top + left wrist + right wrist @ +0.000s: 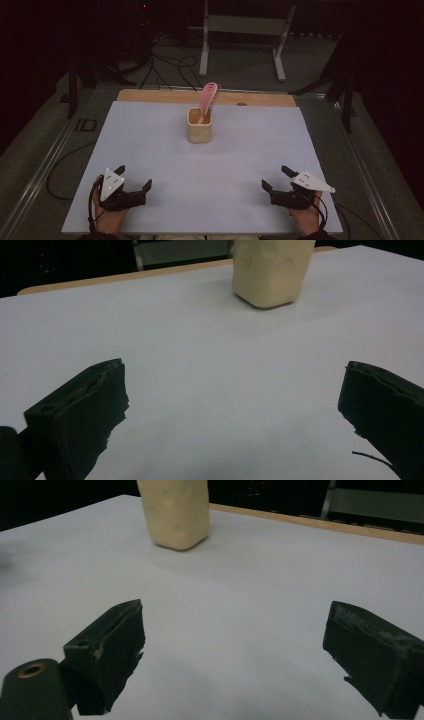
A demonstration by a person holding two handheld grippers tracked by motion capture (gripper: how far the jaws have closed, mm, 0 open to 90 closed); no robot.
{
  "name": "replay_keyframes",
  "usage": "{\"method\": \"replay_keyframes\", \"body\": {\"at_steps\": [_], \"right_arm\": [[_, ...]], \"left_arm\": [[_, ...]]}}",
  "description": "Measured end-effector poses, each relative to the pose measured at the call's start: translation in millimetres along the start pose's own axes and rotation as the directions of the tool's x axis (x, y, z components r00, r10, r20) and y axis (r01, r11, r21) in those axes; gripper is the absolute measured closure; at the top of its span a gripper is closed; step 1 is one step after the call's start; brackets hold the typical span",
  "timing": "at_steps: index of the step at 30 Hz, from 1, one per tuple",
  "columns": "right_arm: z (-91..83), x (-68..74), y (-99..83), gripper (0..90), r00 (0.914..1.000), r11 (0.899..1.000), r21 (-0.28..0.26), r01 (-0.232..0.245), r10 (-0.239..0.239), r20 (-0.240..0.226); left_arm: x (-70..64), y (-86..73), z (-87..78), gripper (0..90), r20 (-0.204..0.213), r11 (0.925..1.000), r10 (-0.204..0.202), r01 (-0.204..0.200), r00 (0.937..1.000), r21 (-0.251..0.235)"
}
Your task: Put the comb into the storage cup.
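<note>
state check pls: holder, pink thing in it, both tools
cream holder: upright on the white table cover, toward the far middle, untouched.
pink utensil: standing in the holder, leaning right, top sticking out above the rim.
left tool: open, nothing between its jaws, near edge of the table, apart from the holder.
right tool: open, nothing between its jaws, near edge of the table, apart from the holder.

Dim, grainy pictures; dark surroundings, soft shadows, slight blur.

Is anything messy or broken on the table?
Nothing stands out. The cream square cup stands upright on the white table cover with a pink utensil leaning inside. Nothing spilled.
</note>
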State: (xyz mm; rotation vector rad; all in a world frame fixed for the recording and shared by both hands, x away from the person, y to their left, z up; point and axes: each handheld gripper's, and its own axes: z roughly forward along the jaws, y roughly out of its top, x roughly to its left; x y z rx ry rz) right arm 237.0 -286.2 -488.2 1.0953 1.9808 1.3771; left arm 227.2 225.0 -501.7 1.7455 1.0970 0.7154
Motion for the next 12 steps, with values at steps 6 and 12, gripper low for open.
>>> {"method": "replay_keyframes", "body": {"at_steps": [6, 12], "right_arm": [[-1.6, -0.7, -1.7, 9.6, 1.0, 1.0, -0.015, -0.007, 0.007, 0.007], [-0.3, 3.2, -2.5, 9.6, 1.0, 1.0, -0.014, 0.003, -0.003, 0.0]], "left_arm": [[-0.2, -0.2, 0.5, 0.1, 0.001, 1.0, 0.004, -0.004, 1.0, 0.001], [0.0, -0.4, 0.3, 0.2, -0.007, 1.0, 0.002, -0.002, 1.0, 0.003]]}}
